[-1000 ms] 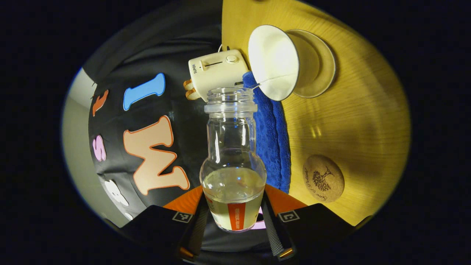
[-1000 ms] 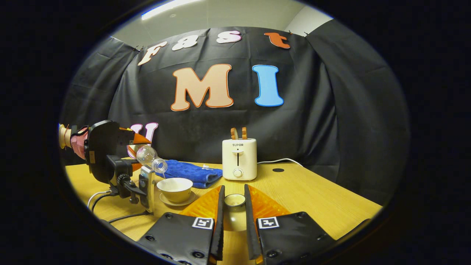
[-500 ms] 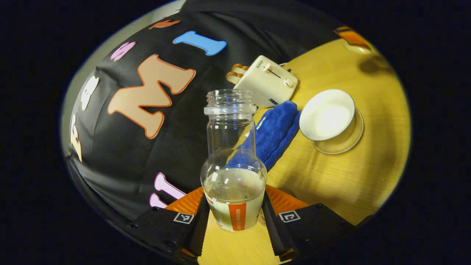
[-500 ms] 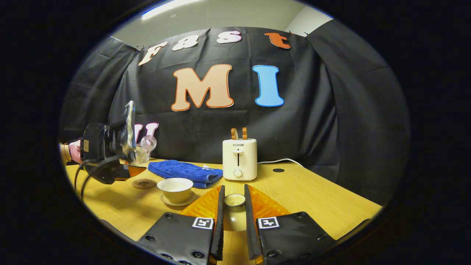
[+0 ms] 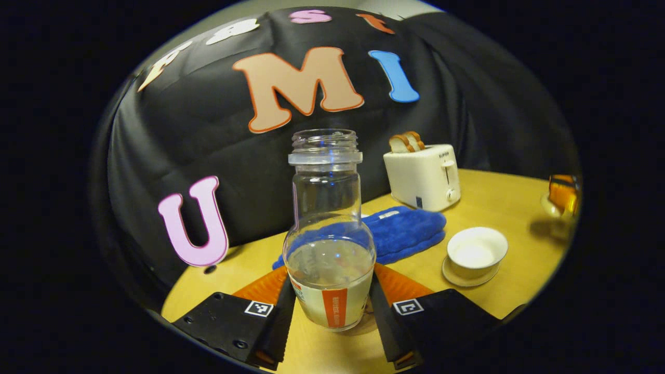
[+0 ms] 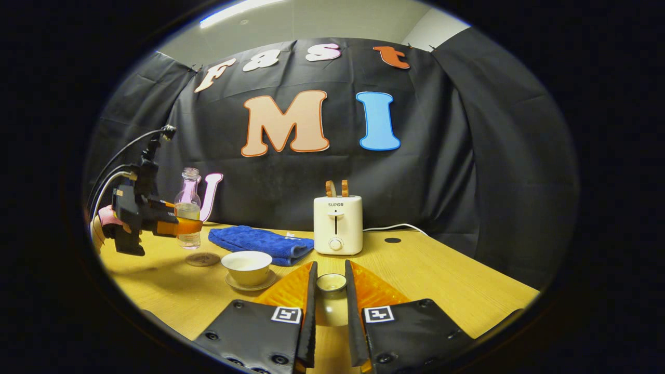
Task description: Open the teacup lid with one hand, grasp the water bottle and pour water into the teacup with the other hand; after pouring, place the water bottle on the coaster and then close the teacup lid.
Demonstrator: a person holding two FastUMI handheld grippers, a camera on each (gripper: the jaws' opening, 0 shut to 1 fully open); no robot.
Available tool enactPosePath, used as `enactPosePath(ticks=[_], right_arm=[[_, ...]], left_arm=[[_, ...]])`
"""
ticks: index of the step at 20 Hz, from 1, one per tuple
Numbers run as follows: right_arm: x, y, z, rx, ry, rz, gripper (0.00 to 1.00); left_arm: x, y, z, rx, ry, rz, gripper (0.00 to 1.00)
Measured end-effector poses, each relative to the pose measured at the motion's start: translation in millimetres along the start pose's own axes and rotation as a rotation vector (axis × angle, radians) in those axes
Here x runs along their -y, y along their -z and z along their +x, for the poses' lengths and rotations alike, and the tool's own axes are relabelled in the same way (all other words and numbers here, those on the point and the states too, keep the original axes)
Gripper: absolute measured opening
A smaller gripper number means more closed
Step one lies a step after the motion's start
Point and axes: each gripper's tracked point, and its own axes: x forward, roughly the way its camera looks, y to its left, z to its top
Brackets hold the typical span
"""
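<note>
Nearest in the left gripper view: left gripper (image 5: 331, 311), fingers closed onto the lower body of the water bottle (image 5: 328, 244), one finger pressing each side. Bottle upright, uncapped, partly filled with water, base raised a little above the wooden table (image 5: 509, 208). Beyond it, to the right: teacup (image 5: 477, 253) on its saucer (image 5: 467, 274), open, lid off. Behind the bottle: blue towel (image 5: 405, 234), lying flat. Farther back: cream toaster (image 5: 423, 175) with two bread slices standing in it.

Nearest in the right gripper view: right gripper (image 6: 329, 311), fingers nearly closed, clamped on the teacup lid (image 6: 331, 283), held above the table, well apart from the cup. Farther, on the left: teacup (image 6: 247, 266), with the round coaster (image 6: 202, 258) just beside it. Above the coaster, not touching: water bottle (image 6: 188, 206) in the left gripper (image 6: 179, 226), with a hand (image 6: 106, 223) behind. Towel and toaster at the back, near the black cloth.
</note>
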Motion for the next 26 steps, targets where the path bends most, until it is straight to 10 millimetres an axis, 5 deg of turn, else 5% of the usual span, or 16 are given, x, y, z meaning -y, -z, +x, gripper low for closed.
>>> enactPosePath(ticks=[9,23,26], right_arm=[[0.8,-0.2,0.2,0.003,0.006,0.000,0.30],[1.5,0.0,0.6,0.004,0.011,0.000,0.30],[1.3,0.3,1.2,0.004,0.011,0.000,0.30]], left_arm=[[3.7,23.9,16.0,-0.025,0.047,-0.159,0.67],[6.3,35.0,21.1,-0.048,0.042,-0.197,0.73],[5.9,30.8,18.9,-0.029,0.042,-0.213,0.87]])
